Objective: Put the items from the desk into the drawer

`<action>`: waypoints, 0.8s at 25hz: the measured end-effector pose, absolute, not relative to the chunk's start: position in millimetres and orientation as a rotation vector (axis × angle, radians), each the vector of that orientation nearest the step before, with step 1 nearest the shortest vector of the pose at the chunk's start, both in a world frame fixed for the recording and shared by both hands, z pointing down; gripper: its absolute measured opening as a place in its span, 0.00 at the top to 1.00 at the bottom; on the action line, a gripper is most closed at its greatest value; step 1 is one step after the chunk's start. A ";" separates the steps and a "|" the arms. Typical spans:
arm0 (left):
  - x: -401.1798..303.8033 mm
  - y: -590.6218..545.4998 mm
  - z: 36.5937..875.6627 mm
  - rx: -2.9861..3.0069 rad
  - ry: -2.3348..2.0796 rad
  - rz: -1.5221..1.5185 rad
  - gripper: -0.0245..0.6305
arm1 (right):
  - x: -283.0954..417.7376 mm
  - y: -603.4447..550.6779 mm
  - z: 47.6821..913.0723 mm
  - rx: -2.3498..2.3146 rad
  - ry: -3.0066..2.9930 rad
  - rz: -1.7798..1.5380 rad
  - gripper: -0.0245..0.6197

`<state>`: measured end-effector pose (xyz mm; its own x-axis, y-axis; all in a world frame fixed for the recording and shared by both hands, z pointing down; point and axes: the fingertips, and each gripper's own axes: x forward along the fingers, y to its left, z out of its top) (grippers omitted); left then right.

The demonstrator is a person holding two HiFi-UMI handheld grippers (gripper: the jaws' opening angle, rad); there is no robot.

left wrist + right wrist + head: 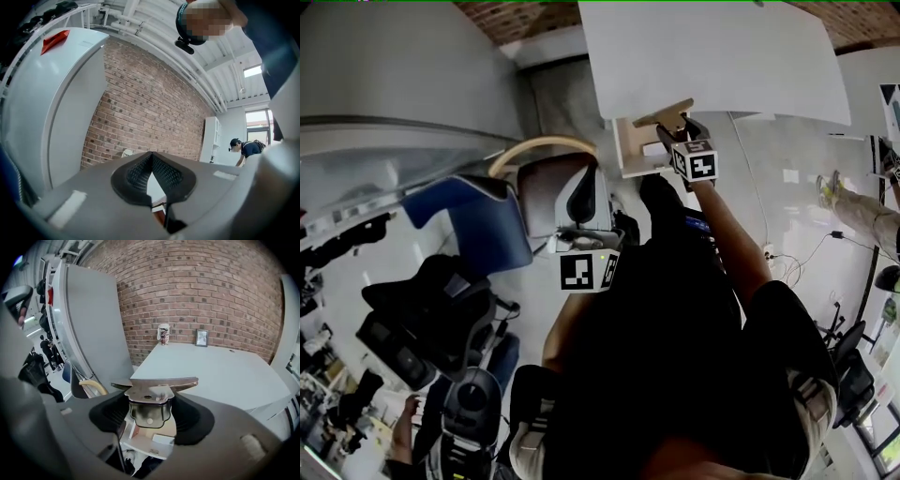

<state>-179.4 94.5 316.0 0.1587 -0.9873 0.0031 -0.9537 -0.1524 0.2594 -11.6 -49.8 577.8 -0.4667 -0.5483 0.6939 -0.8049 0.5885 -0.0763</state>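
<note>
**Right claw holds one metal piece over the open drawer; left claw is closed and empty**

There are two claws. The right gripper (150, 412) is clamped on a single shiny metal piece (151, 397) with a flat winged top. Its jaws stand wide, pressing on both sides of the piece. It is held off the desk (211, 371), in front of the desk's near edge.

Just below the piece, the right gripper view shows one open drawer (140, 447) with one small white box (161, 440) lying in it.

Two things are left on the desk, both at its far edge by the brick wall (197, 287): one cup (163, 334) and one small picture frame (202, 337), standing apart.

The left gripper (151, 161) has its jaws closed tip to tip with nothing between them, and is aimed at the wall.
</note>
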 end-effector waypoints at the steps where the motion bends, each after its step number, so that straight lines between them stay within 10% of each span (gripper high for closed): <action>1: -175.7 97.1 316.4 2.235 -1.892 -0.247 0.94 | -7.4 -42.5 576.6 1.070 -2.188 0.534 0.52; 20: -143.6 88.1 373.8 2.207 -1.831 -0.133 0.94 | 7.1 32.2 715.3 0.930 -1.992 0.851 0.52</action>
<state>-143.6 88.1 373.8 0.1965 -0.9753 0.1006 -0.9505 -0.1643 0.2639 7.1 32.2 715.3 -0.4418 -0.3145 0.8402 -0.8246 0.5113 -0.2422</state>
